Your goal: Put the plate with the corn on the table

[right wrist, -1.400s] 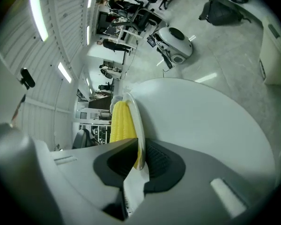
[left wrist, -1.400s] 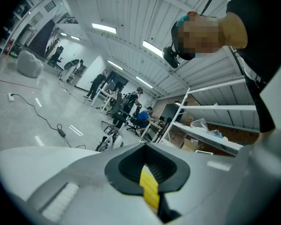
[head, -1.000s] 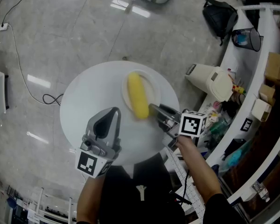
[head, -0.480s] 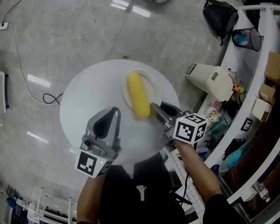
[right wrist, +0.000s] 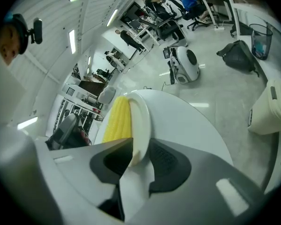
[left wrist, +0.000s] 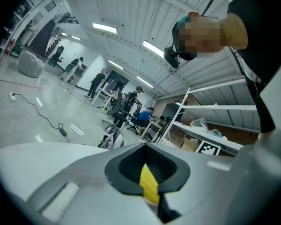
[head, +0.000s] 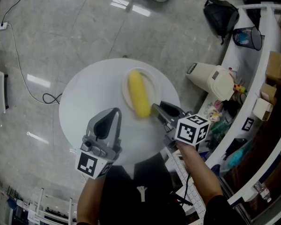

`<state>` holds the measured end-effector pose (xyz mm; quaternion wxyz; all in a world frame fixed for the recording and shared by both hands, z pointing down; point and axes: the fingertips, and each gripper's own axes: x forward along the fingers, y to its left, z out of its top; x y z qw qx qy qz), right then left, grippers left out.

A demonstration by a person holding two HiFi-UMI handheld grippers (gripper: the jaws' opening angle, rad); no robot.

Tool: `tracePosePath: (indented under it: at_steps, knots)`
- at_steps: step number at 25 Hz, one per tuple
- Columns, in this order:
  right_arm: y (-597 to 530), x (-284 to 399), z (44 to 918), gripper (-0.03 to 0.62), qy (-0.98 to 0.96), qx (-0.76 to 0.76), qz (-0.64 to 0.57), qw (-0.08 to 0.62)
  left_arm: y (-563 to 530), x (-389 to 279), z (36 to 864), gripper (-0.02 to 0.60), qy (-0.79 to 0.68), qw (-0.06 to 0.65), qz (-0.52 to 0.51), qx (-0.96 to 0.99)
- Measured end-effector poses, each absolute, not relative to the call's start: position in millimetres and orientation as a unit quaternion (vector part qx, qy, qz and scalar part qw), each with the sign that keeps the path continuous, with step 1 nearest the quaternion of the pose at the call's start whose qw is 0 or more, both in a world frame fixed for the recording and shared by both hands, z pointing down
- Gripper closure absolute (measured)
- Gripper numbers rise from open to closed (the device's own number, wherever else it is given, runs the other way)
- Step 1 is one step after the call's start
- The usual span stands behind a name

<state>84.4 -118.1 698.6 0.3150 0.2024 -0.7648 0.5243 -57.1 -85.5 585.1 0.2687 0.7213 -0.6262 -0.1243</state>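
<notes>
- Your right claw [head: 159,107] has just been opening, loose around the rim of the plate [head: 153,85] (corn [head: 138,95] on it).
- Your left claw [head: 115,111], near the plate, is clenched empty.

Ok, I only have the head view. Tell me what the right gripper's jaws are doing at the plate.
Observer: In the right gripper view, the right gripper has just been opening its jaws; the rim of the plate stands between them, clear of one pad.
Operator: Now check the left gripper.
Observer: The left gripper view shows the left gripper with jaws together, nothing between them.
Operator: Report what it faces.
Observer: People at desks across the hall.
</notes>
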Motion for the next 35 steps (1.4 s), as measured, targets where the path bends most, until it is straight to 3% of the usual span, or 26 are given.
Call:
tracePosePath:
  at_steps: [21,27,35]
  knots:
    - [-118,99,680,0.479,-0.769,0.239,0.515,0.294,-72,-56,572,0.577,-0.620,0.257,-0.130,0.730]
    - [-111,103,669,0.571,-0.776,0.248,0.494,0.302,-65,-52,551,0.577,-0.608,0.245,-0.127,0.744]
    - [-98,89,646,0.585,-0.780,0.252,0.492,0.294,-61,-53,518,0.577,-0.600,0.234,-0.121,0.756]
